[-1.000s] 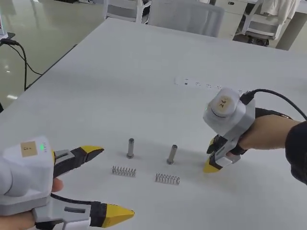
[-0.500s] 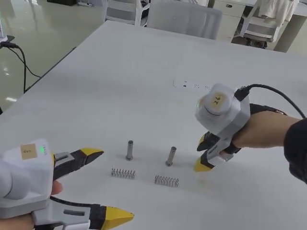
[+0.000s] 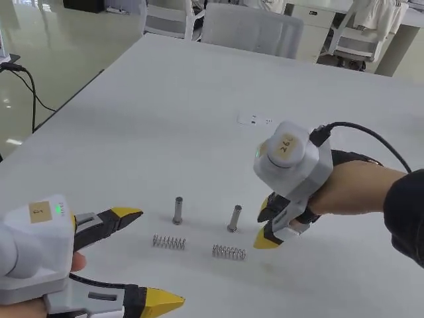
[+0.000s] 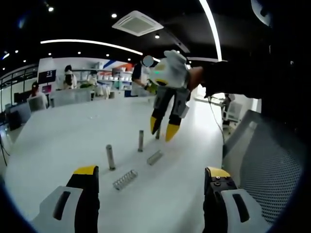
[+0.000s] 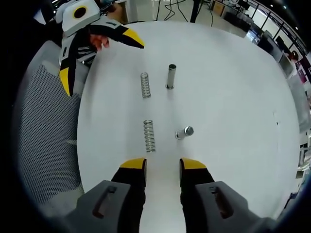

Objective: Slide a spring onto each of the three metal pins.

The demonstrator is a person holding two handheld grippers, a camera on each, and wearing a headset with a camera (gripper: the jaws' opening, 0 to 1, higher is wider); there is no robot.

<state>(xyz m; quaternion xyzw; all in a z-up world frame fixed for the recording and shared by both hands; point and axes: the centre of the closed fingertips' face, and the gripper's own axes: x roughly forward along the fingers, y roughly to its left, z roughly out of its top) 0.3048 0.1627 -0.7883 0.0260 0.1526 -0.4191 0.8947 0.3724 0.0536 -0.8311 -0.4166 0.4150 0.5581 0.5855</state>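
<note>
White counter (image 3: 165, 119) carries two upright metal pins, the left pin (image 3: 178, 210) and the right pin (image 3: 234, 217), both bare, with a left spring (image 3: 168, 242) and a right spring (image 3: 228, 252) lying flat just in front of them. Left tongs (image 3: 156, 258) gape wide and empty at the near edge. The right tongs (image 3: 265, 225) hover just beside the right pin, jaws slightly parted, gripping nothing.

The right claw (image 3: 266, 222) hangs over the flat white table (image 3: 199, 112). Just left of it stands a short grey metal pin (image 3: 234, 217). A small wire coil spring (image 3: 228, 252) lies on the table before that pin. Further left stands a second metal pin (image 3: 178, 210), with a second coil spring (image 3: 169, 242) lying before it. The left claw (image 3: 154, 257) is off to the left of both pins, nearer the person.
</note>
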